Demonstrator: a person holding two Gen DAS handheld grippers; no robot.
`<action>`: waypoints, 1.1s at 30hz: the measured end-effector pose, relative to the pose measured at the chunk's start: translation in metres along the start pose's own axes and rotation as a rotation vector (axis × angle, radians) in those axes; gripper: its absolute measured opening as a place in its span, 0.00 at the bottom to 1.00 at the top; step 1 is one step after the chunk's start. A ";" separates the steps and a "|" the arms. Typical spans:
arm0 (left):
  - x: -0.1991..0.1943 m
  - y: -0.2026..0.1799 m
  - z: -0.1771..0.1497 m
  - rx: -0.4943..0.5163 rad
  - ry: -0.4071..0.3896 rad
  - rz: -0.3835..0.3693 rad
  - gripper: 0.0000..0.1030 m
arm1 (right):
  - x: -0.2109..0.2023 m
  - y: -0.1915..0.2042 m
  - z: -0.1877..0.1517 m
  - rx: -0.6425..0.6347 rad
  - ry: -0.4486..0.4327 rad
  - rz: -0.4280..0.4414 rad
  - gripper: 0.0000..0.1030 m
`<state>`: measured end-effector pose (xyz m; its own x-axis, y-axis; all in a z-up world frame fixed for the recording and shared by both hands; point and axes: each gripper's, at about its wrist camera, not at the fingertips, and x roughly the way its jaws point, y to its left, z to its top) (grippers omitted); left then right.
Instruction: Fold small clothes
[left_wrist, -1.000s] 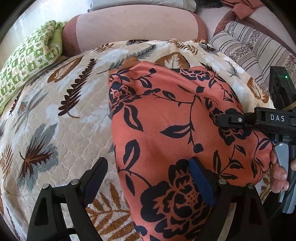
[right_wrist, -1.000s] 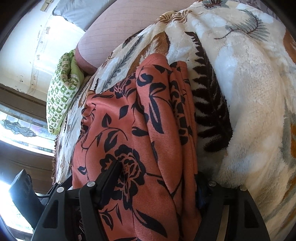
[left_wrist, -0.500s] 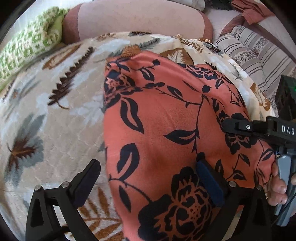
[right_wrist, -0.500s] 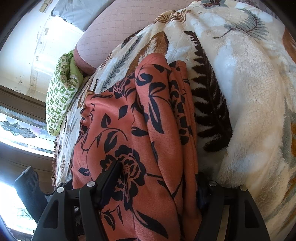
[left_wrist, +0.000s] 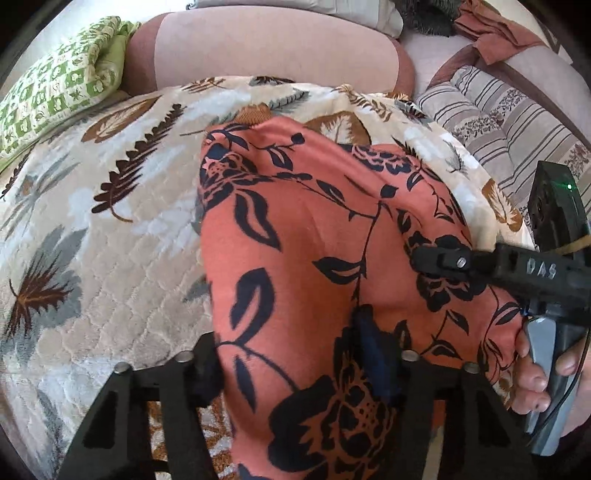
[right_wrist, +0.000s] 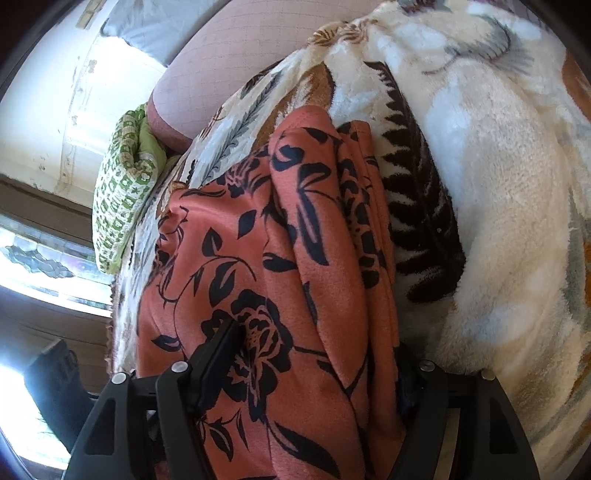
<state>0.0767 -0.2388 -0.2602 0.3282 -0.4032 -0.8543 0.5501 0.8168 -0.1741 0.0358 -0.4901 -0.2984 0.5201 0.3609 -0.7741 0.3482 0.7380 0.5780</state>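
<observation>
Lying on a leaf-print blanket (left_wrist: 110, 258), an orange floral garment (left_wrist: 314, 240) runs between both grippers' fingers: left gripper (left_wrist: 295, 376) and right gripper (right_wrist: 314, 365) each pinch its near edge. Folding looks partly done; layers already overlap.

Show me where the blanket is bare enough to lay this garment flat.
Bare leaf-print quilted blanket lies left of the orange floral garment, up to the green patterned pillow. Right side is crowded: striped cushion, right gripper.
</observation>
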 end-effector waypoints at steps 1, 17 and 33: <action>-0.001 0.001 0.000 -0.002 0.001 -0.003 0.57 | -0.001 0.006 -0.002 -0.026 -0.011 -0.025 0.69; 0.009 0.004 -0.003 -0.067 0.088 -0.105 0.70 | -0.013 0.012 -0.017 -0.055 -0.064 -0.046 0.49; -0.105 0.075 0.007 -0.098 -0.123 -0.045 0.44 | -0.045 0.116 -0.042 -0.155 -0.153 0.048 0.44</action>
<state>0.0886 -0.1375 -0.1801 0.3992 -0.4829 -0.7794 0.4910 0.8305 -0.2631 0.0201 -0.3966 -0.2075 0.6499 0.3153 -0.6915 0.2026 0.8051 0.5575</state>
